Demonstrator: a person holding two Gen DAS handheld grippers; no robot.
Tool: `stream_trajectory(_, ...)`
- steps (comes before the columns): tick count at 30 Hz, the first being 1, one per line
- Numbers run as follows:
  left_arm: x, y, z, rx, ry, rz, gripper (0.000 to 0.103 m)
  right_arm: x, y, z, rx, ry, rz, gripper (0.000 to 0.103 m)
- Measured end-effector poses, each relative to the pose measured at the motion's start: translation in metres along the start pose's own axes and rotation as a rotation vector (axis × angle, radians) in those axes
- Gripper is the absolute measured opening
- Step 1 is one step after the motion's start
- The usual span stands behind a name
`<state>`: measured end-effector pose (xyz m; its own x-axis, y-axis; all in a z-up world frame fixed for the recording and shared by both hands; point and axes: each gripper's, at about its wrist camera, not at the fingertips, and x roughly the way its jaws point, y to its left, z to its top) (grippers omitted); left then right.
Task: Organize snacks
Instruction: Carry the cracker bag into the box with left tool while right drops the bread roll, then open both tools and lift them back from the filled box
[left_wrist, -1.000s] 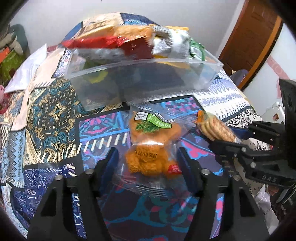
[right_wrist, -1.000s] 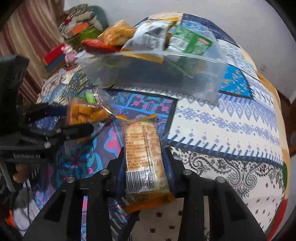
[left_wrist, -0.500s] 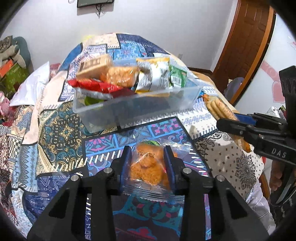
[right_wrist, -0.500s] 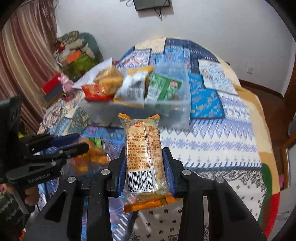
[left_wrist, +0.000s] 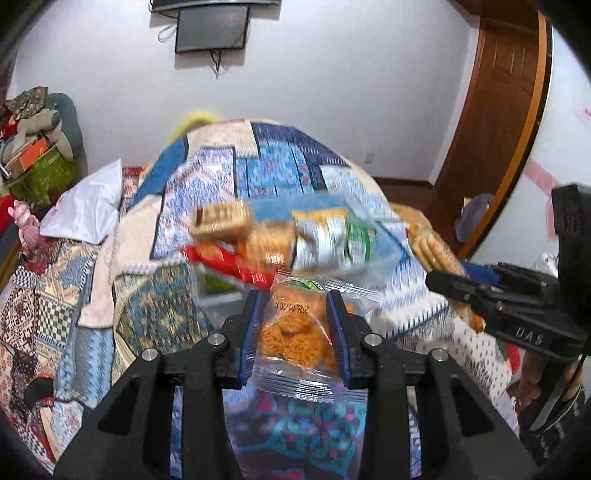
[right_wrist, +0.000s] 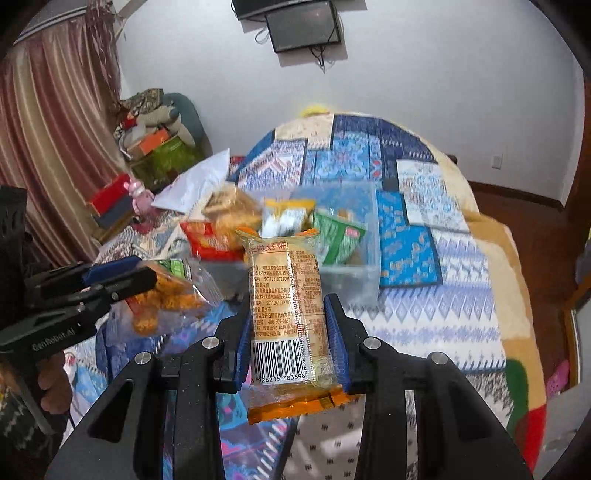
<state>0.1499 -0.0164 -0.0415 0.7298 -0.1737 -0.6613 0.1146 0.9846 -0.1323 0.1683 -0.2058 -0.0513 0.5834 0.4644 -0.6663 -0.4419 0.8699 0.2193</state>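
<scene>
Both tongs (left_wrist: 295, 325) (right_wrist: 291, 332) tight on snack packets (left_wrist: 295, 332) (right_wrist: 290, 314).

Both wrist views are evenly lit by soft, diffuse indoor light — the white wall (right_wrist: 424, 92) reads bright, with no hard shadows. Fisheye distortion bows the door frame (left_wrist: 491, 147) and curtain (right_wrist: 48, 155), and black vignetting fills the corners. Motion blur smears the clear snack bin (left_wrist: 295, 240) and quilt (left_wrist: 258, 166) — the gripper-held packets stay comparatively sharp.
</scene>
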Motion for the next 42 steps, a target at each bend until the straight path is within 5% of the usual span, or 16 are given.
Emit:
stream_trajectory(10, 0.018, 0.012, 0.057, -0.029, -0.065, 0.009, 0.035, 0.022, -0.005, 0.042, 0.01, -0.051, -0.01, 0.033)
stream_trajectory(20, 0.084, 0.014, 0.094, -0.032, -0.044, 0.035, 0.035, 0.074, -0.024, 0.074, 0.04, -0.027, -0.042, 0.033)
stream_trajectory(30, 0.137, 0.014, 0.095, -0.027, 0.022, 0.072, 0.035, 0.116, -0.037, 0.081, 0.043, 0.029, -0.063, 0.033)
stream_trajectory(42, 0.132, 0.012, 0.089, -0.048, 0.051, 0.07, 0.039, 0.111, -0.035, 0.079, 0.036, 0.037, -0.071, 0.035)
